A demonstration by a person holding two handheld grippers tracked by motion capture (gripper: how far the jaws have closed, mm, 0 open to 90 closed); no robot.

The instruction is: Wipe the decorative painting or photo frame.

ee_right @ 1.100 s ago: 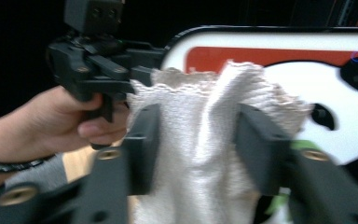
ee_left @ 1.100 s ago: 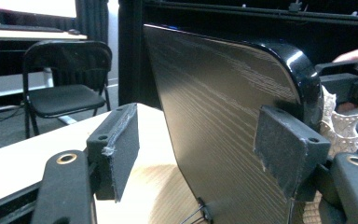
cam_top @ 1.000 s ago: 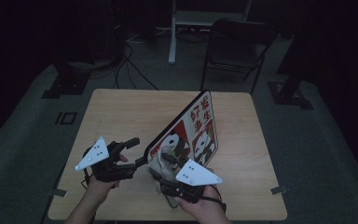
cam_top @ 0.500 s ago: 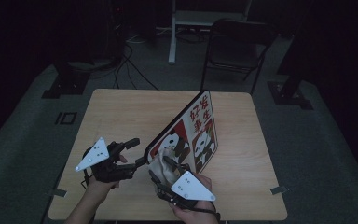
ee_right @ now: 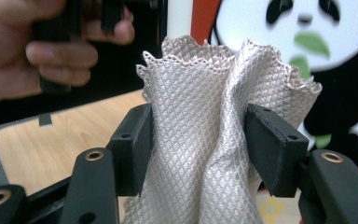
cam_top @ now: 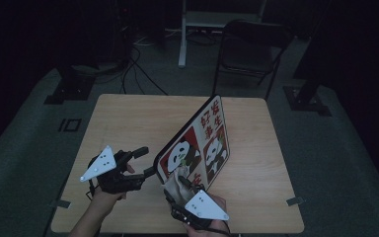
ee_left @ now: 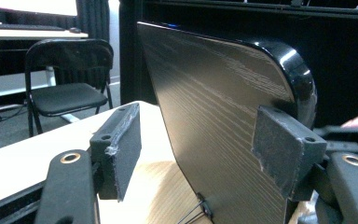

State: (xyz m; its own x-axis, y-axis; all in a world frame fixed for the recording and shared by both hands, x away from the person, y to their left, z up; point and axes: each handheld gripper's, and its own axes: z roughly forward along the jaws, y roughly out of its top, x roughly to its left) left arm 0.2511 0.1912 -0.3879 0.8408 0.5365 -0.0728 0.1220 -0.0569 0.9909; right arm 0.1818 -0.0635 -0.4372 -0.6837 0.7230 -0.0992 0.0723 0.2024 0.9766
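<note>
Beige waffle-weave cloth [ee_right: 205, 140], soft and limp, sits bunched in the right gripper [cam_top: 185, 190] at the table's [cam_top: 128, 123] six o'clock; the left gripper [ee_left: 205, 154] pinches the stiff panda-printed tray's [cam_top: 197, 148] rim.

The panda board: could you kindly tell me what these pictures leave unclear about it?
- Board bottom corner: high view, covered by cloth and right claw.
- Left claw grip: left gripper view, pad contact with board unclear.
- Cloth lower end: right gripper view, cut off by bottom edge.
</note>
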